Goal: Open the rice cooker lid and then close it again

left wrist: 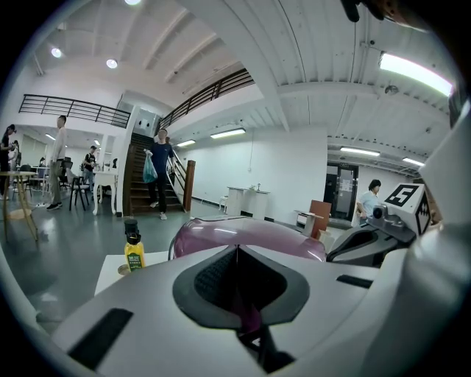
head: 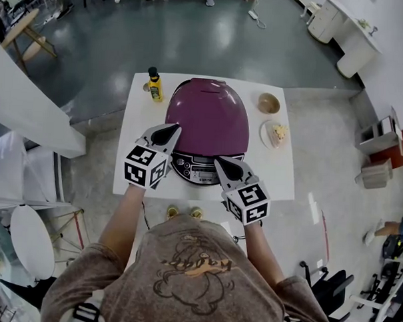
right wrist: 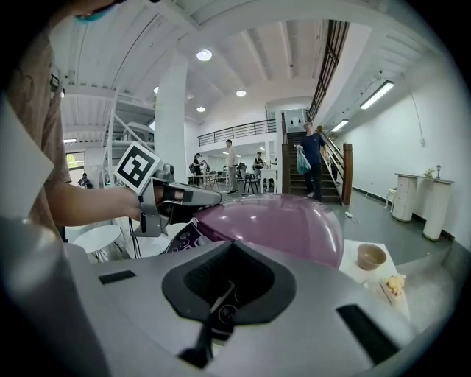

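The purple rice cooker (head: pixel 207 120) stands on a white table (head: pixel 280 180) with its lid down; its grey control panel (head: pixel 200 171) faces me. My left gripper (head: pixel 172 128) is shut, and its tip is at the lid's front left edge. My right gripper (head: pixel 219 162) is shut with nothing in it, its tip over the right side of the control panel. The left gripper view shows the closed jaws of the left gripper (left wrist: pixel 237 252) with the purple lid (left wrist: pixel 246 234) just beyond. In the right gripper view the right gripper (right wrist: pixel 230 248) points at the lid (right wrist: pixel 276 224), and the left gripper (right wrist: pixel 188 194) is beside it.
A yellow bottle (head: pixel 154 85) stands at the table's far left corner. A small bowl (head: pixel 269 102) and a plate with food (head: pixel 276 135) sit right of the cooker. People walk in the hall and on the stairs (left wrist: pixel 159 171) behind.
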{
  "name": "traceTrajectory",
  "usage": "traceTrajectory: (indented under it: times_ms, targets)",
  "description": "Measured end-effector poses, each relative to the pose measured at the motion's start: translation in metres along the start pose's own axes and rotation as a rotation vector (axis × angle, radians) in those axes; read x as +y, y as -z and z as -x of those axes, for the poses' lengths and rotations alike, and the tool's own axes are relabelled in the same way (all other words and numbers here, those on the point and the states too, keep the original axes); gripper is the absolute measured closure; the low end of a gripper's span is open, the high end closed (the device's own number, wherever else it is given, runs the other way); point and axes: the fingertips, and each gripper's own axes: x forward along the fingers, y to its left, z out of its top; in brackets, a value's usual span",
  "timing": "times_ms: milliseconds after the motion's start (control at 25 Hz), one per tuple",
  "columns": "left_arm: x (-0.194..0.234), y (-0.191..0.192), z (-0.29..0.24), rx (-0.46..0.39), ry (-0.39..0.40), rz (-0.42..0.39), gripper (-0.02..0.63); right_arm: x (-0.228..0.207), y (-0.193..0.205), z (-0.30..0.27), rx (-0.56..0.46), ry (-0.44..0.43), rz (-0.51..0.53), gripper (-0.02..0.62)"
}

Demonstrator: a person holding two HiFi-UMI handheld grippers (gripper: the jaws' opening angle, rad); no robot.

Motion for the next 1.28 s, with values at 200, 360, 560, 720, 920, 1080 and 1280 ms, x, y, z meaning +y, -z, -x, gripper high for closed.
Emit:
traceTrajectory:
  times_ms: [200,360,560,720,920,1080,1280]
  targets:
    - [-0.002,-0.011,0.001,-0.018,0.003,-0.012,0.583,0.001,0.000,0.001,-0.018,0.017,0.024,0.592]
    - [-0.002,-0.044,0.006,-0.086,0.011,-0.028,0.583,0.001,0.001,0.003,-0.019,0.005,0.028,0.592]
    - [0.000,-0.077,0.008,-0.115,0.026,-0.060,0.583,0.000,0.001,0.000,-0.015,-0.010,0.012,0.592]
    - [0.001,-0.092,0.008,-0.123,0.028,-0.084,0.583,0.001,0.002,0.001,-0.011,-0.017,0.002,0.592]
    - [0.005,-0.116,0.007,-0.160,0.032,-0.082,0.583,0.000,-0.001,0.000,-0.007,-0.028,-0.014,0.592]
    - [0.009,-0.134,0.007,-0.193,0.033,-0.100,0.583,0.000,-0.001,0.000,-0.002,-0.036,-0.024,0.592]
    - [0.015,-0.157,0.007,-0.232,0.037,-0.107,0.583,0.000,-0.001,-0.001,0.009,-0.060,-0.029,0.592]
